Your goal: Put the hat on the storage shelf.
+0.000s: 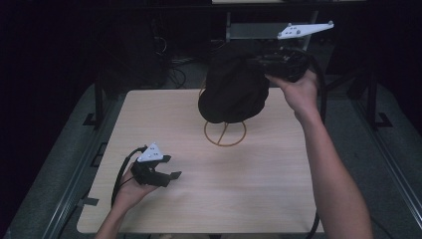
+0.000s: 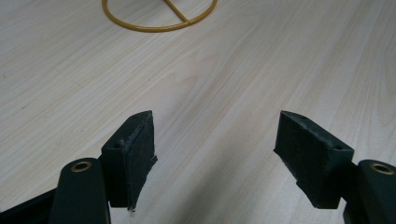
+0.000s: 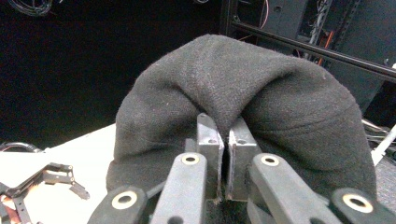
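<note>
The pale wooden table (image 1: 209, 194) takes up most of the high view, with dark floor and metal framing around it. The next largest thing is a dark fleece hat (image 1: 234, 89), lifted above the far middle of the table toward twelve o'clock; it hangs over a yellow wire stand (image 1: 225, 133), whose ring base sits on the wood just below it. Whether the hat touches the stand's upright I cannot tell. The right hand-held gripper (image 1: 259, 63) comes in from two o'clock, and its jaws are pinched together on a fold of the hat's brim (image 3: 224, 126), with the cloth bulging over both pads. The left hand-held gripper (image 1: 171, 172) rests low at seven o'clock, well apart from the hat, its jaws spread wide with bare wood between them

The hat looks light, soft and limp, so it will likely sag and swing from a single pinch rather than keep its shape. The doubled brim edge seems the best place to hold it; a second grip on the opposite brim would probably keep the opening spread
</note>
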`<action>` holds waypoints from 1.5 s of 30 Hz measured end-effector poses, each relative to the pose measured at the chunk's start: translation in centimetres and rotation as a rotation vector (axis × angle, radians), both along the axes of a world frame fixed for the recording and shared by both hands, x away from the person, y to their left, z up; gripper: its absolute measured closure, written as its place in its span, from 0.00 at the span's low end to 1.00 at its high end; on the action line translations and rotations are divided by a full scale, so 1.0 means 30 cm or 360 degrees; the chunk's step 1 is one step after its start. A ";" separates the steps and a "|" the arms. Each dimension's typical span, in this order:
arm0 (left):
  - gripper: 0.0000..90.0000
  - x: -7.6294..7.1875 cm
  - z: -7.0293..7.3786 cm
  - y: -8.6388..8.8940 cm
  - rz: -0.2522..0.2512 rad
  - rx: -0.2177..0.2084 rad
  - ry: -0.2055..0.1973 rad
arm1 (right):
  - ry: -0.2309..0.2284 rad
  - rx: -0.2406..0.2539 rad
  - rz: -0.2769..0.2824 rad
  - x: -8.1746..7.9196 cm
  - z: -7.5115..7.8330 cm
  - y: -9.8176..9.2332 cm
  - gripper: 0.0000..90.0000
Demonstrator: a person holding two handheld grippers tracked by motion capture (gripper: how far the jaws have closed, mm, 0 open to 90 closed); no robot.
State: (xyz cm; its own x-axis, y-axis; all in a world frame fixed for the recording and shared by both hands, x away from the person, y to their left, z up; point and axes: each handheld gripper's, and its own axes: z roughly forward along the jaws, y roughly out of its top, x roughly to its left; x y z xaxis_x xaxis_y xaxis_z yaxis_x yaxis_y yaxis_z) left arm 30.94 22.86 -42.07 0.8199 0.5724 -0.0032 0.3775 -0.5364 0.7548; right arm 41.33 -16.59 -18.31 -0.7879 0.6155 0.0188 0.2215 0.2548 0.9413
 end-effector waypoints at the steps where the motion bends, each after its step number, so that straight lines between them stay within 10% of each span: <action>1: 0.31 0.000 0.000 0.000 0.0000 0.0000 0.0000 | 0.0000 0.0000 0.0000 0.000 0.000 0.000 0.96; 45: 0.31 0.005 0.003 0.024 0.0036 -0.0087 0.0018 | 0.0160 -0.0075 -0.0079 0.239 -0.093 0.175 0.95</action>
State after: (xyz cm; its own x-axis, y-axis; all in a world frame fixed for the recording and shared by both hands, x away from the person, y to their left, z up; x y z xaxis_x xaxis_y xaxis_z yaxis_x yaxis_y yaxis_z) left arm 31.09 23.59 -41.98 0.8066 0.5895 -0.0443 0.3978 -0.4857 0.7784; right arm 48.51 -11.36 -21.09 -0.7522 0.6555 0.0665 0.3277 0.2847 0.9009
